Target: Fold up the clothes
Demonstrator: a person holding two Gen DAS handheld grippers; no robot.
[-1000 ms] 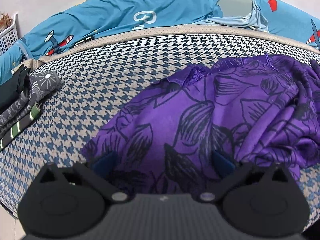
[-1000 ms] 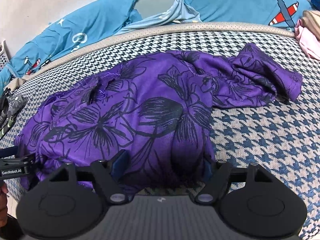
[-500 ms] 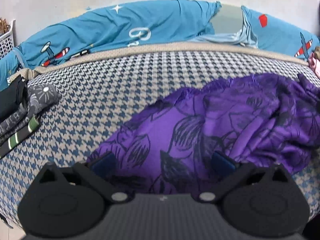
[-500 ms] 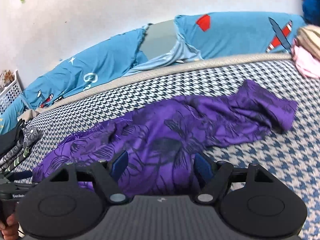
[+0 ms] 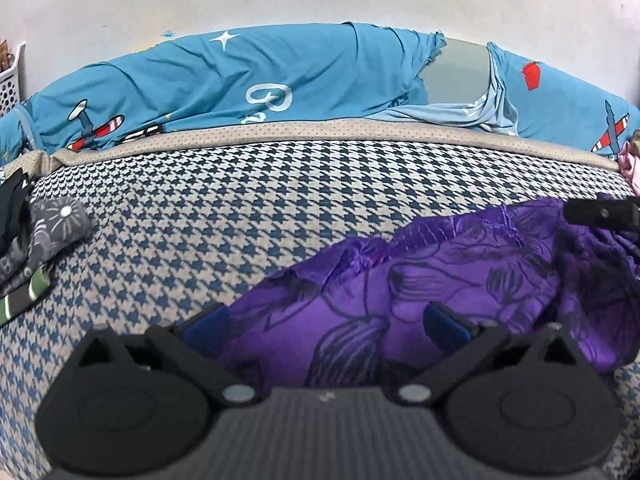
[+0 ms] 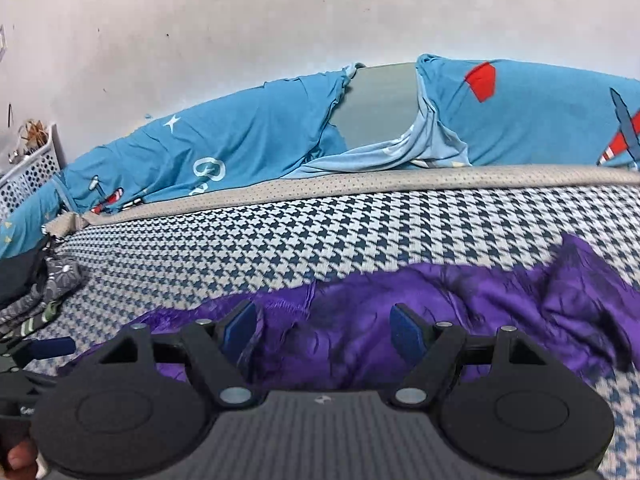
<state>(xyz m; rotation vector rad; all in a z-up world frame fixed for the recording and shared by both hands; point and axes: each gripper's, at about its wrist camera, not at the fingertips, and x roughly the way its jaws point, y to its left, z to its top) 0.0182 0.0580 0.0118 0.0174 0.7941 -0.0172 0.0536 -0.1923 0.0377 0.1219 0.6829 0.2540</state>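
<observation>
Purple floral garment [image 5: 440, 292] lies crumpled on the houndstooth bed cover [image 5: 240, 208], toward the near edge, and both views now take it in from farther back and at a shallower tilt than a second ago, with much more of the wall showing. At far left a stack of folded dark clothes [image 5: 28, 248] sits at the edge of the bed, well apart from it. The left gripper [image 5: 324, 326] has its jaws spread wide over the garment's near left part, nothing pinched between the blue pads [image 5: 204, 326]. Behind, along the wall, runs blue aeroplane-print bedding [image 5: 280, 76]. Farther right, the right gripper [image 6: 324, 330] also stands wide open above the bunched middle of the cloth, pads clear of it. Both hands seem to have drawn back empty, so the garment looks unfolded as yet, and probably needs spreading flat first.
</observation>
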